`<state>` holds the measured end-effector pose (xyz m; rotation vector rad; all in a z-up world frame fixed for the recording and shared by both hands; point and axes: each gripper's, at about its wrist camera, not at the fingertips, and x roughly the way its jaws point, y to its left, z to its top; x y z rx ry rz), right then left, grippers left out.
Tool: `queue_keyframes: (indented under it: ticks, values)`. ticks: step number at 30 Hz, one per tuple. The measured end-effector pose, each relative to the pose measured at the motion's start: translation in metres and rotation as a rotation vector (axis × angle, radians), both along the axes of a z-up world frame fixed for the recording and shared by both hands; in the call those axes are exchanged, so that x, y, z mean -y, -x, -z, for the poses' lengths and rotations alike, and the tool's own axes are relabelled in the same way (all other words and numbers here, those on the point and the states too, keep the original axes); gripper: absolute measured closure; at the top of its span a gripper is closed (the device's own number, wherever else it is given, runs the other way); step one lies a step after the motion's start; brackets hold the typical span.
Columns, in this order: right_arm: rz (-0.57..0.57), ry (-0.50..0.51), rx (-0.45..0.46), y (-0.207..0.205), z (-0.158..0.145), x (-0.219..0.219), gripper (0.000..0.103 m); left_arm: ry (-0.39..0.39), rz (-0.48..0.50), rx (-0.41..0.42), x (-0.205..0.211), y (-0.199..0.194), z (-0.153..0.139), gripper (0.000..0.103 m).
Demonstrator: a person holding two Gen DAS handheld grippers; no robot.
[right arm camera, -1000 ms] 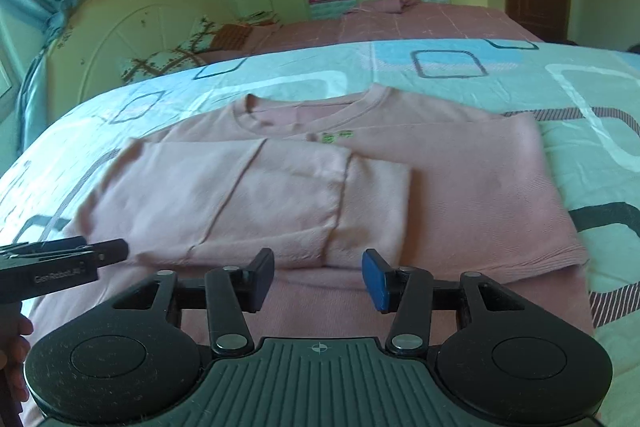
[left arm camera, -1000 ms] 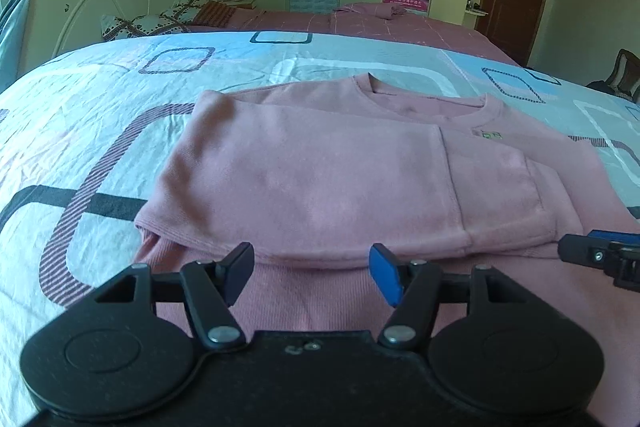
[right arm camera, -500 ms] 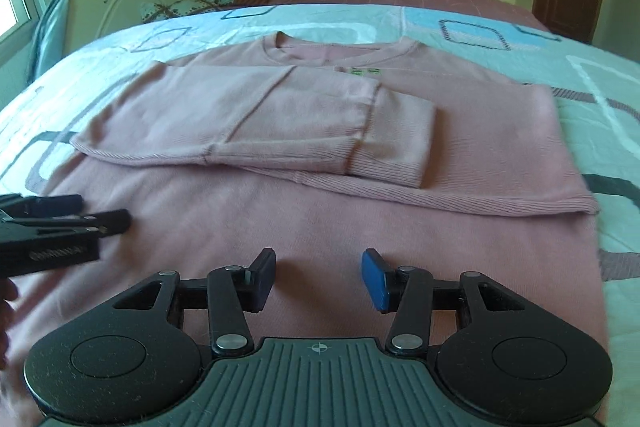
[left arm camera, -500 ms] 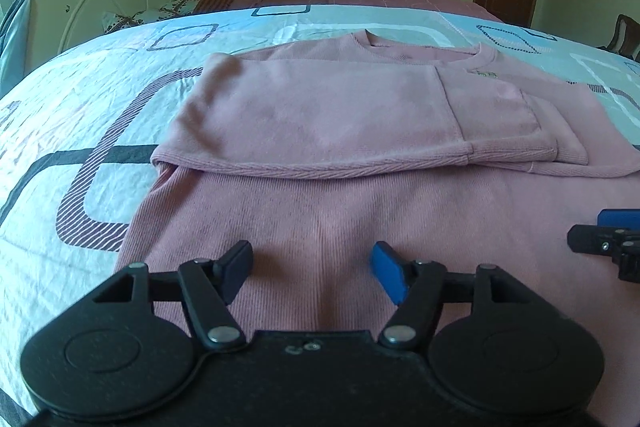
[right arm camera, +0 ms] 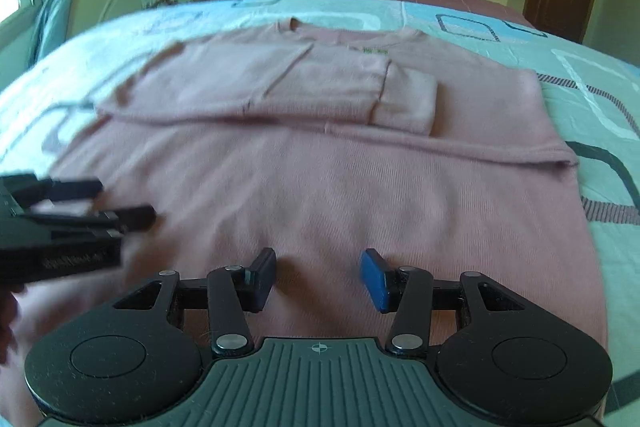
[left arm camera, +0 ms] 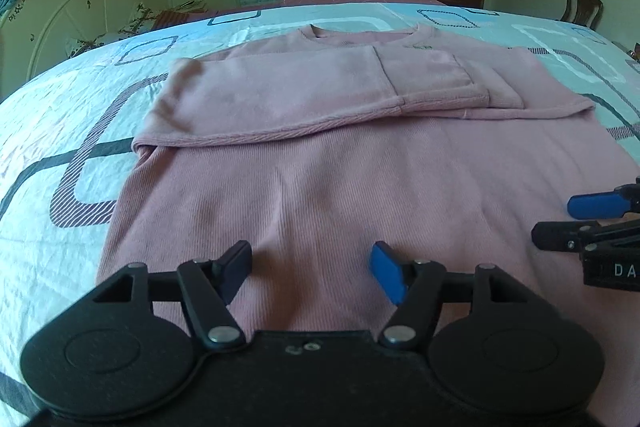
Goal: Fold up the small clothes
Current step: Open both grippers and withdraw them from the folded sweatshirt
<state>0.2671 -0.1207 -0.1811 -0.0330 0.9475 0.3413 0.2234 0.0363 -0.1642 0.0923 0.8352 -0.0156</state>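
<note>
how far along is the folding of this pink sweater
Done: both sleeves lie folded across the chest of the pink sweater. In hand: nothing; left hand-held gripper and right hand-held gripper hover open over the lower body. Left: folding the bottom half up.

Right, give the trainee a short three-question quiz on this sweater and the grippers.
1. True or false: both sleeves of the pink sweater are folded across its chest.
2. What lies between the left gripper's fingers? A) a sleeve cuff B) nothing gripped, only sweater fabric below C) the collar
3. Fill in: the right gripper is ____.

Key: 1 true; 2 B; 3 open
</note>
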Motion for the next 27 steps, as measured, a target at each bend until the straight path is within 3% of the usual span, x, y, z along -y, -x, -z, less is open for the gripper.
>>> queue_keyframes:
  ticks: [3,13,19,27]
  values:
    - [0.034,0.048,0.018,0.017,0.000,0.009,0.055,-0.002,0.001,-0.013,-0.009,0.015,-0.004,0.038]
    - [0.175,0.038,-0.005,0.078,-0.017,0.056,0.055,0.026,-0.010,-0.026,-0.040,0.076,-0.018,0.038]
    - [0.260,0.071,0.017,0.112,-0.031,0.085,0.055,0.040,-0.078,0.016,-0.062,0.114,-0.031,0.038]
    - [0.372,0.095,-0.003,0.144,-0.029,0.121,0.055,0.080,-0.155,-0.026,-0.088,0.137,-0.024,0.038]
